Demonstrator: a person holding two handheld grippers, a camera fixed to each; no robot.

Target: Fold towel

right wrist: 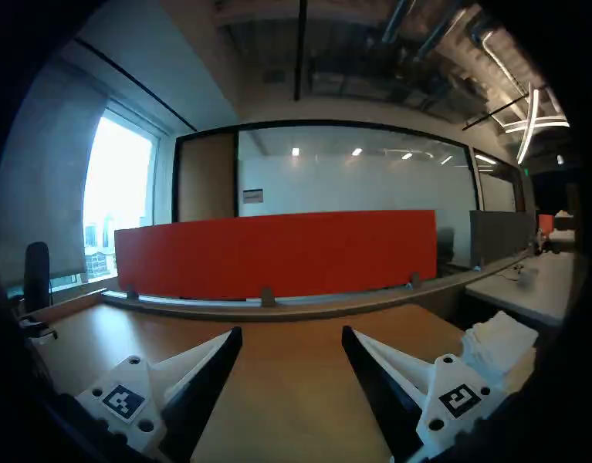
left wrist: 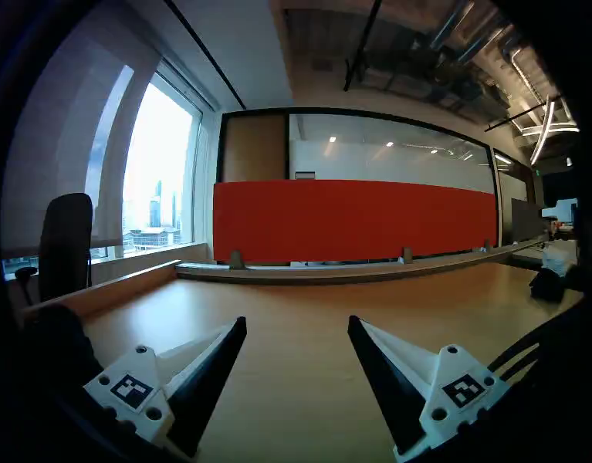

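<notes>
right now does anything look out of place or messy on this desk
Nothing stands out. The wooden desk looks tidy, the red divider stands upright along its far edge, and a stack of white folded cloths sits neatly at the right.

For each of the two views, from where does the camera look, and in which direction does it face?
Left gripper view: rides on the left gripper, low over the wooden desk, facing the red divider; its open fingers show.
Right gripper view: rides on the right gripper, facing the same divider; its open fingers show, a white folded stack at right.
Shared: desk, divider, window.
</notes>
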